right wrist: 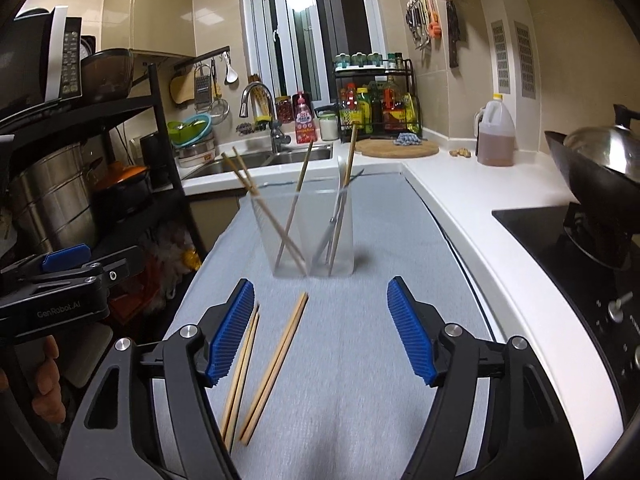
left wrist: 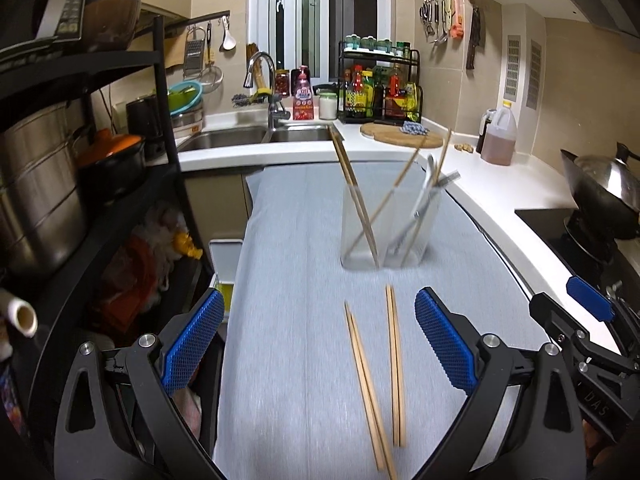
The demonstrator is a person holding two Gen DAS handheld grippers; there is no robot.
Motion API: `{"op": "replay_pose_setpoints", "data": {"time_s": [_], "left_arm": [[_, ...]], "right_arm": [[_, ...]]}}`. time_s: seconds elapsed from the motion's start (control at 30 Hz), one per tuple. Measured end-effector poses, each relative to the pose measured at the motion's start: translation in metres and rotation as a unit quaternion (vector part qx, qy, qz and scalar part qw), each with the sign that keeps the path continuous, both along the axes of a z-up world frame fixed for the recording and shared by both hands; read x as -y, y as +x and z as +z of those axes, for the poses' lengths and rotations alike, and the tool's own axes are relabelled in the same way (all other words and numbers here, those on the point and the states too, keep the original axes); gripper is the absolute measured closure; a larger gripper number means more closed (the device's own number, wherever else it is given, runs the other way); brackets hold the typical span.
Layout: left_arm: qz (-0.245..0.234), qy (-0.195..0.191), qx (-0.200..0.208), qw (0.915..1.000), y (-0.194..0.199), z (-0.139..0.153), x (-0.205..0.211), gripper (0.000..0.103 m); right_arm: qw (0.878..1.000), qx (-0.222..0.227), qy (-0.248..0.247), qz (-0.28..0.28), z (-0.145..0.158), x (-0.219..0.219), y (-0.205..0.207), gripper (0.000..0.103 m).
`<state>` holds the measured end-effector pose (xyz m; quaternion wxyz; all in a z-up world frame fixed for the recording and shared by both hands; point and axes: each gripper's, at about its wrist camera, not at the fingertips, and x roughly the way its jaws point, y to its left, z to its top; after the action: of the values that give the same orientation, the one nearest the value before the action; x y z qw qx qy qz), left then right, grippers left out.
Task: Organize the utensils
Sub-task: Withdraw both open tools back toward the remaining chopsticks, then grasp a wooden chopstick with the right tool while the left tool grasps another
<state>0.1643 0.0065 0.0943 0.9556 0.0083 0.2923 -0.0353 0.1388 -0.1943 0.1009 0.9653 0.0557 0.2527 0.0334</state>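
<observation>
Left gripper (left wrist: 320,344): I see jaws apart, empty.
Right gripper (right wrist: 320,332): jaws apart, empty.
Chopsticks (left wrist: 376,380): two pairs on the cloth (left wrist: 288,280).
Holder (left wrist: 390,224): chopsticks, possibly cutlery; blurred.

- Two pairs of bare wooden chopsticks lay flat on the pale grey cloth before me: the left pair (left wrist: 370,390) ran at a slight slant, the right pair (left wrist: 395,364) nearly straight beside it, the two apart.
- Beyond them stood a clear holder (left wrist: 390,226), upright, split into two compartments.
- Its left compartment held chopsticks (right wrist: 264,208) leaning crosswise.
- Its right compartment held one more chopstick and what looked like metal cutlery (left wrist: 426,196), too blurred for me to name.
</observation>
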Motion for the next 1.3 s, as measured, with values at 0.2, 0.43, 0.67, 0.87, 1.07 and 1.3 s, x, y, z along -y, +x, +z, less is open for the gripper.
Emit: {"op": "replay_pose_setpoints", "data": {"time_s": [0.2, 0.43, 0.67, 0.87, 1.07, 1.3], "left_arm": [[-0.001, 0.003, -0.010, 0.9999, -0.027, -0.017, -0.002, 0.010], [0.005, 0.000, -0.022, 0.9997, -0.048, -0.035, -0.007, 0.010], [0.017, -0.008, -0.035, 0.9992, -0.057, -0.054, -0.012, 0.010], [0.023, -0.011, -0.046, 0.9986, -0.060, -0.067, -0.015, 0.010], [0.040, -0.005, -0.051, 0.9979, -0.063, -0.082, -0.021, 0.010], [0.057, -0.003, -0.064, 0.9963, -0.063, -0.097, -0.034, 0.010]], "right_arm": [[1.000, -0.009, 0.002, 0.004, -0.013, -0.006, -0.029, 0.034], [1.000, -0.027, 0.001, 0.011, -0.031, -0.012, -0.051, 0.034], [0.999, -0.044, 0.003, 0.013, -0.048, -0.014, -0.059, 0.034], [0.998, -0.058, 0.006, 0.014, -0.062, -0.014, -0.058, 0.034], [0.996, -0.084, 0.004, 0.038, -0.088, -0.026, -0.050, 0.067], [0.992, -0.104, -0.006, 0.075, -0.120, -0.051, -0.035, 0.078]]}}
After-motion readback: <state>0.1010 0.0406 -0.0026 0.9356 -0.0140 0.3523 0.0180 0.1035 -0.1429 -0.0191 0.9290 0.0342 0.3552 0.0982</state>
